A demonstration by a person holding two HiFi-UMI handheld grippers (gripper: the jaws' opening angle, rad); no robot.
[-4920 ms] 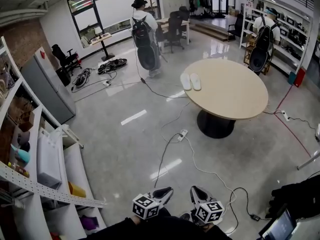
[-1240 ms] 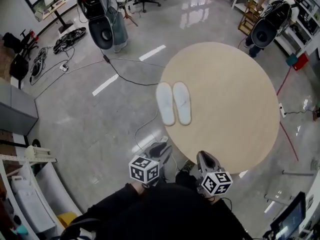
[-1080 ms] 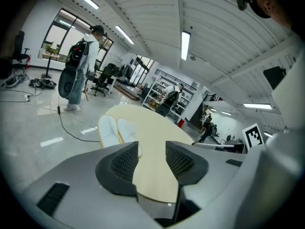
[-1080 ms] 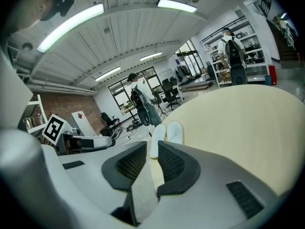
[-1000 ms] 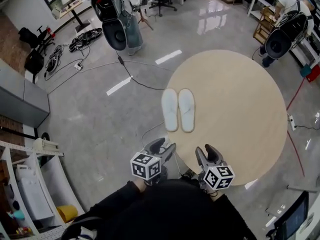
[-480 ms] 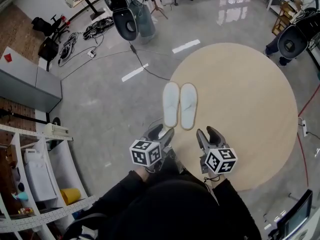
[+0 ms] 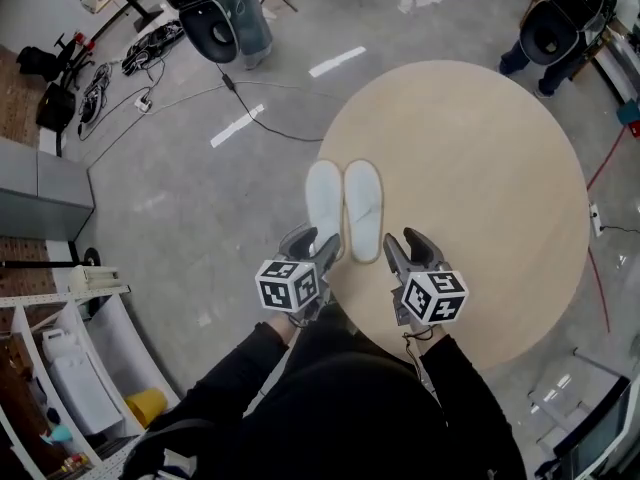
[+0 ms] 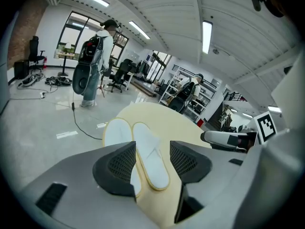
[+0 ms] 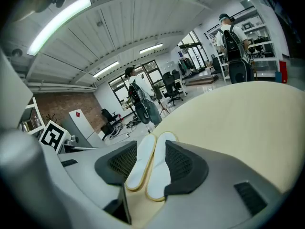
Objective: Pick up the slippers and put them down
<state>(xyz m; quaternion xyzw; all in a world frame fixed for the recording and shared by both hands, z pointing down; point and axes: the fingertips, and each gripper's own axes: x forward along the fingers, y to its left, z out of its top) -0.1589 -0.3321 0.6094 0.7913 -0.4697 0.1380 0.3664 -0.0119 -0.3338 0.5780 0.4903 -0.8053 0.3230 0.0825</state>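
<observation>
- Head view: flat white fabric slippers (image 7: 345,206) lie paired near the round beige table's (image 7: 480,168) edge.
- Our left gripper (image 7: 316,246) and right gripper (image 7: 405,250) hover just short, jaws spread, empty.
- We should straddle one heel each, squarely, before closing.

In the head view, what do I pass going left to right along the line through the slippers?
Grey cabinet, floor, outer slipper at the table's edge, inner slipper, tabletop.

A round, pale table (image 7: 480,168) carries two white slippers (image 7: 360,206) side by side near its edge.
</observation>
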